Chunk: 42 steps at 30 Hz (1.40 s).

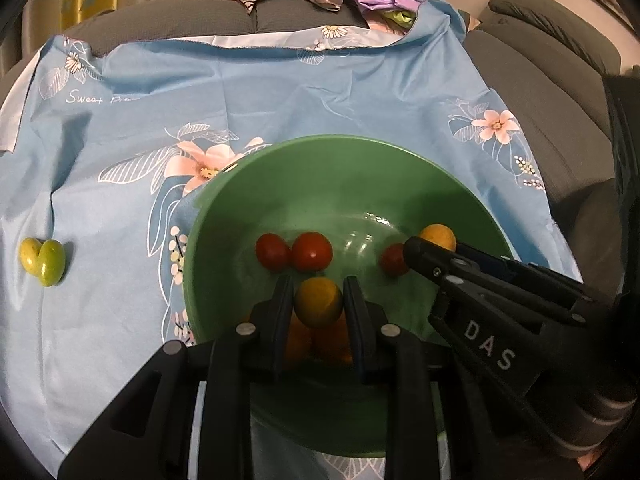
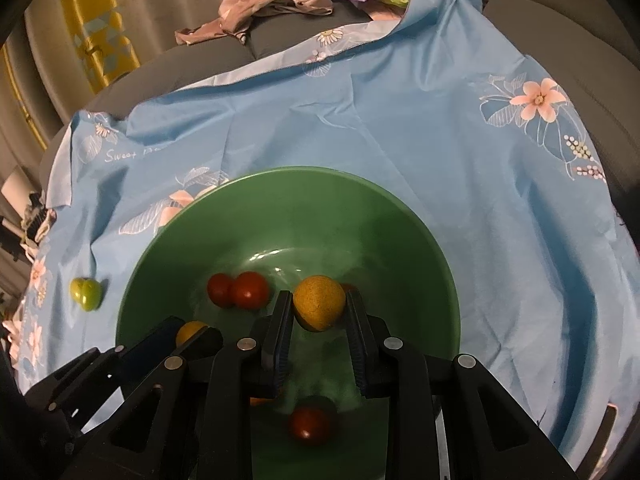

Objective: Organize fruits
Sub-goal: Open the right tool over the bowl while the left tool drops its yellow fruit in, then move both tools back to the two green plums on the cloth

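Both tongs were held over the green bowl (image 1: pixel 360 168): left tongs (image 1: pixel 319 292) clenched on a yellow fruit (image 1: pixel 319 302), right tongs (image 2: pixel 319 306) clenched on another yellow fruit (image 2: pixel 319 308). Red tomatoes (image 1: pixel 312 251) lay inside; two green fruits (image 1: pixel 44 260) were left on the blue cloth (image 1: pixel 280 92).

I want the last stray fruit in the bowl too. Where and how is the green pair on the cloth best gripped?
Take the green pair from above, one finger on each outer side. The two rounded fruits touch each other, so a squeeze along their shared line probably holds both; nothing crowds them on the blue cloth.
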Tool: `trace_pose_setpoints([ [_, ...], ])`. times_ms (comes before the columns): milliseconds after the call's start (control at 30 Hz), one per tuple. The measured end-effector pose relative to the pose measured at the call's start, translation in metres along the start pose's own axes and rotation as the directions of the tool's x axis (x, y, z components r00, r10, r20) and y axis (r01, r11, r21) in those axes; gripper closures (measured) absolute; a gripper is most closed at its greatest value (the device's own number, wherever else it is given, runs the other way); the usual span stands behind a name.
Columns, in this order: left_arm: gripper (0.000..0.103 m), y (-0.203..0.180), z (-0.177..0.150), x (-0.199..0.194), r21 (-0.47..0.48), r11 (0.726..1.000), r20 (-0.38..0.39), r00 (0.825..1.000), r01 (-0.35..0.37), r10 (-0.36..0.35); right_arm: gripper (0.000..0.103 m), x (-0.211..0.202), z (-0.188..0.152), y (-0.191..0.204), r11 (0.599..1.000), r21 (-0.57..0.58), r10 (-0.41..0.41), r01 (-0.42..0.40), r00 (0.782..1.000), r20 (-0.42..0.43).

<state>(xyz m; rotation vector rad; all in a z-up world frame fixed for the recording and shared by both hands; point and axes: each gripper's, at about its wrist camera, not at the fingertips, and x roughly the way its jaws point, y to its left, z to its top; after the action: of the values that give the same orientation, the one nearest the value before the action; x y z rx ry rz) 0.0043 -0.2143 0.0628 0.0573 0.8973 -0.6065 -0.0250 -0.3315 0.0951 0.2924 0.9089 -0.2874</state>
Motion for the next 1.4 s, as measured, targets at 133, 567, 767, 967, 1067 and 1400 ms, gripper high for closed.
trace_pose_setpoints([
  [133, 0.074, 0.0, -0.001, 0.0, 0.005, 1.0, 0.012, 1.0, 0.009, -0.009, 0.075, 0.0, 0.0, 0.002, 1.0, -0.007, -0.016, 0.016, 1.0, -0.001],
  [567, 0.04, 0.028, -0.006, -0.055, -0.025, 1.0, 0.077, 0.997, -0.003, 0.005, 0.055, -0.012, 0.004, 0.002, 0.999, 0.021, 0.023, -0.024, 0.998, 0.053],
  [767, 0.034, 0.086, -0.031, -0.098, -0.12, 0.99, 0.108, 0.99, -0.075, 0.089, 0.055, -0.019, 0.004, 0.014, 1.0, -0.008, 0.006, -0.005, 0.995, 0.1],
  [967, 0.013, 0.151, -0.051, -0.129, -0.25, 0.952, 0.144, 0.966, -0.174, 0.214, 0.055, -0.03, 0.0, 0.04, 0.997, -0.073, 0.025, -0.014, 0.989, 0.148],
  [1067, 0.013, 0.182, -0.072, -0.125, -0.334, 0.924, 0.118, 0.965, -0.183, 0.234, 0.055, -0.033, -0.003, 0.056, 0.994, -0.107, 0.042, -0.026, 0.987, 0.155],
  [1400, 0.014, 0.249, -0.079, -0.138, -0.512, 0.836, 0.083, 0.958, -0.195, 0.275, 0.044, -0.032, -0.029, 0.162, 0.923, -0.351, 0.201, -0.157, 0.975, 0.091],
])
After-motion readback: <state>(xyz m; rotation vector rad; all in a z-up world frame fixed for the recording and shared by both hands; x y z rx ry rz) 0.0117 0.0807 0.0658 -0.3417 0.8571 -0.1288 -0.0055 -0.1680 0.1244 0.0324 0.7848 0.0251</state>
